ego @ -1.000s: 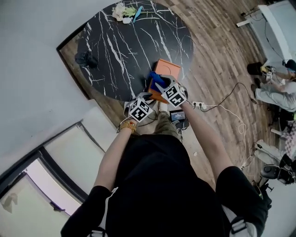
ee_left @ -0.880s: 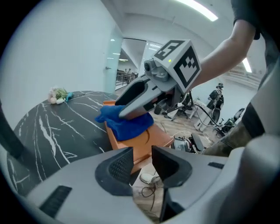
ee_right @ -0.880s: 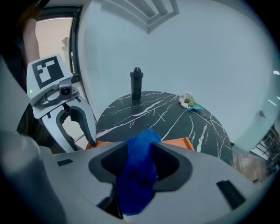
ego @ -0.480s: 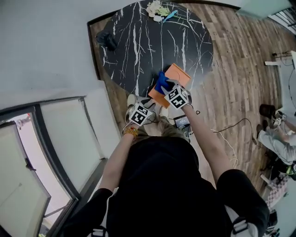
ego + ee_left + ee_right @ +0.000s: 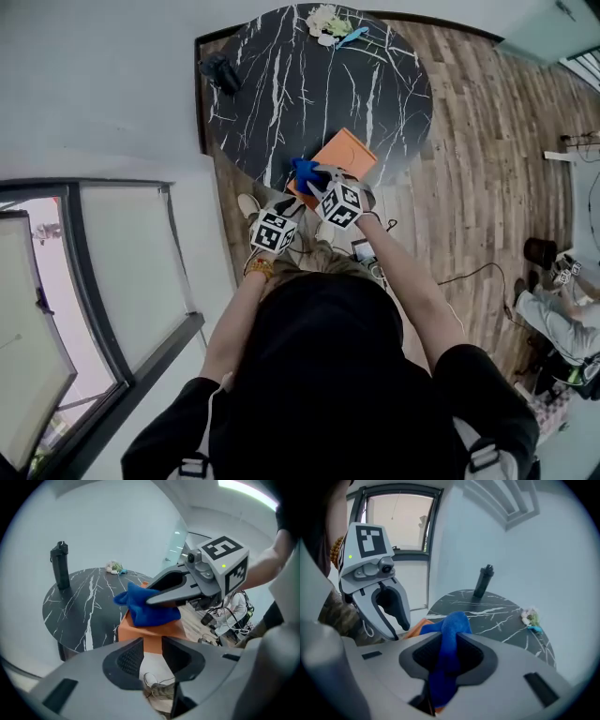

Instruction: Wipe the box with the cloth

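Nearest the person, the left gripper (image 5: 151, 645) hung with its jaws apart and empty just short of the orange box (image 5: 342, 155), probably ready to steady it. Beyond it the right gripper (image 5: 449, 641), its jaws having just been closing, pinched the blue cloth (image 5: 452, 623) over the box at the near edge of the black marble table (image 5: 281, 84), seemingly set for wiping

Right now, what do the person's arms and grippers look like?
The left gripper and right gripper are light grey shells with two jaws lined by dark textured pads. Each carries a white cube with black square markers and a green light. The person wears a black short-sleeved top and an amber beaded bracelet on the left wrist. The right jaws have just been closing, blue cloth between them.
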A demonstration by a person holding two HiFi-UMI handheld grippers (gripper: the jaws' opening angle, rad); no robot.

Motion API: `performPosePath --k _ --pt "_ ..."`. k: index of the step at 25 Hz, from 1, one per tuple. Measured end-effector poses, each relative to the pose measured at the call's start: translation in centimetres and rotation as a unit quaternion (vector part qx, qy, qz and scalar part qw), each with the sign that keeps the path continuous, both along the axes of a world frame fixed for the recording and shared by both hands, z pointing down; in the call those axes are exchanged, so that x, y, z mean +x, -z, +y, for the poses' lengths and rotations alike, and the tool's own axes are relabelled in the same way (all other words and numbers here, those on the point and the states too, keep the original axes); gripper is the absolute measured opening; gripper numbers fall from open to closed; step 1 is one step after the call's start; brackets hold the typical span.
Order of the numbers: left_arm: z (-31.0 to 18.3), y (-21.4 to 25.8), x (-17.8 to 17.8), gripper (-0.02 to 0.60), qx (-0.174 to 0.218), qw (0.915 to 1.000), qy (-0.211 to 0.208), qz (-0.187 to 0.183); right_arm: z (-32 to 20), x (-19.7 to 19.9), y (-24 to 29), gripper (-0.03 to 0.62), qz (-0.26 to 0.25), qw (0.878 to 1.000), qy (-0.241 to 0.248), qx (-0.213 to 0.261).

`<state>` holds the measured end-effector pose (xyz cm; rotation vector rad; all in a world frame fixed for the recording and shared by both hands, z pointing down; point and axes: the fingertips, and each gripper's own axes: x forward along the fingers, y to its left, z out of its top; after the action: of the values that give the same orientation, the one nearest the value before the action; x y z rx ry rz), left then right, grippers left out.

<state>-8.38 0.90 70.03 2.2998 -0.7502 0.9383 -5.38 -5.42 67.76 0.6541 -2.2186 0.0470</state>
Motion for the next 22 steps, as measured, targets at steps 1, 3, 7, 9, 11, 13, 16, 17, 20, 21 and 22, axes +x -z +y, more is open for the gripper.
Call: performPosePath --k 1,3,7,9,11,13,16,17,20,21,22 --pt "0.0 0.3 -0.1 0.124 0.002 1.0000 0.007 0.000 -0.8 1.2 0.7 0.086 -0.007 1.000 -0.019 0.019" --pt "-0.4 0.5 0.1 0.127 -0.001 0.9997 0.024 0.010 -2.8 4.5 1.8 0.085 -0.014 0.997 -0.067 0.048" --pt "-0.7 0.6 0.5 0.132 -0.046 0.9936 0.083 0.061 -6.6 12.5 1.4 0.086 0.014 0.986 -0.162 0.046" --pt "-0.9 0.5 0.4 0.132 -0.065 0.9908 0.096 0.070 -7.8 14.5 0.4 0.086 0.030 0.983 -0.177 0.027" --pt "-1.0 0.4 0.4 0.134 -0.078 0.9897 0.096 0.073 -8.5 14.6 -0.3 0.086 0.044 0.985 -0.167 0.021" --pt "-0.9 0.3 0.6 0.137 -0.082 0.9901 0.089 0.070 -8.5 14.1 -0.7 0.083 0.057 0.985 -0.158 0.028" --pt "-1.1 0.2 0.5 0.138 -0.078 0.9917 0.083 0.060 -8.1 13.2 -1.1 0.077 0.051 0.984 -0.165 0.037" --pt "-1.1 0.2 0.4 0.138 -0.078 0.9917 0.084 0.059 -7.7 12.9 -1.2 0.075 0.048 0.985 -0.164 0.035" --pt "-1.3 0.2 0.3 0.138 -0.076 0.9913 0.090 0.058 -6.8 12.0 -1.4 0.072 0.042 0.987 -0.153 0.030" --pt "-1.2 0.2 0.3 0.138 -0.076 0.9914 0.091 0.055 -6.5 11.8 -1.5 0.072 0.042 0.987 -0.150 0.030" --pt "-1.1 0.2 0.4 0.140 -0.076 0.9916 0.091 0.053 -6.2 11.6 -1.6 0.072 0.043 0.988 -0.147 0.031"
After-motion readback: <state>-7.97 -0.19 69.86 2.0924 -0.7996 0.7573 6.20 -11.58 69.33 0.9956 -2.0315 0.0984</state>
